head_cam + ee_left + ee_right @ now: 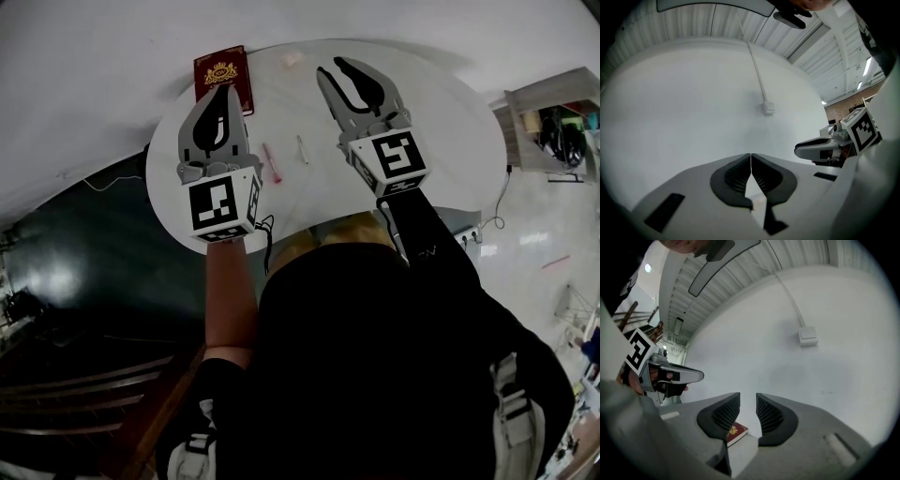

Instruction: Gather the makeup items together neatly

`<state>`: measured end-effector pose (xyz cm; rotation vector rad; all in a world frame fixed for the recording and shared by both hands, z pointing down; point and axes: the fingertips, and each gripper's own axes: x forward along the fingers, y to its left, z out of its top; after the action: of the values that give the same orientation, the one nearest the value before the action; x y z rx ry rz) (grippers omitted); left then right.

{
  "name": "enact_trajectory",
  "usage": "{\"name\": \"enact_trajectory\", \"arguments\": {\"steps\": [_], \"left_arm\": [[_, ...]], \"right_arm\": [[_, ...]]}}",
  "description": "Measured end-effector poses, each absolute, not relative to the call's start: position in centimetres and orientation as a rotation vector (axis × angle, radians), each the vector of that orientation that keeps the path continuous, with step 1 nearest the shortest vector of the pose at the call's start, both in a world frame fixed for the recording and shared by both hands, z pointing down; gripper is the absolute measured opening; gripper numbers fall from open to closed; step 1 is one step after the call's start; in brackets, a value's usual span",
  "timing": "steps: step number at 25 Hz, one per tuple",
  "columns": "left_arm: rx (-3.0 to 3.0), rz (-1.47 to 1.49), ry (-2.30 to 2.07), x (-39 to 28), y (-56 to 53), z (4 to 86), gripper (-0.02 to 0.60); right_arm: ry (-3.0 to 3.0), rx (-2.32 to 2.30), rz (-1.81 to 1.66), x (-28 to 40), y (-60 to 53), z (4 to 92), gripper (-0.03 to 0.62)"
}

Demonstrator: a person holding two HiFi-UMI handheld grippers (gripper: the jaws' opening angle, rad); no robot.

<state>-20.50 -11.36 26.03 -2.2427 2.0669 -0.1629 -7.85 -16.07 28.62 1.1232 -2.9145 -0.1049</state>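
Head view: on a round white table [422, 103] at upper centre, a pink stick [272, 165], a thin pale stick [302, 150] and a small pale item [292, 58] lie apart near a red booklet [223, 80], with the left gripper [224, 91] and right gripper [330, 66] hovering above them. Left gripper view: its fingers are pressed together on nothing, facing a blank wall [693, 93]. Right gripper view: its fingers stand slightly apart and empty; gathering seems not yet begun, so the next move likely means lowering open jaws onto a stick.
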Motion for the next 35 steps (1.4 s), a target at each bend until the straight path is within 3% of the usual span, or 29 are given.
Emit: {"name": "enact_trajectory", "arguments": {"steps": [20,27,35], "left_arm": [[-1.804,-0.277,2.537,-38.2,2.2,28.8,0.011],[-1.809,-0.291,2.563,-40.2,4.3,30.5,0.011],[-1.806,-0.313,2.62,-42.1,6.7,33.2,0.011]], "right_arm": [[-3.036,0.379,0.083,-30.4,-6.6,34.7,0.101],[-2.607,0.09,0.224,-34.3,-0.3,49.5,0.101],[-2.173,-0.016,0.294,-32.6,6.0,62.5,0.102]]}}
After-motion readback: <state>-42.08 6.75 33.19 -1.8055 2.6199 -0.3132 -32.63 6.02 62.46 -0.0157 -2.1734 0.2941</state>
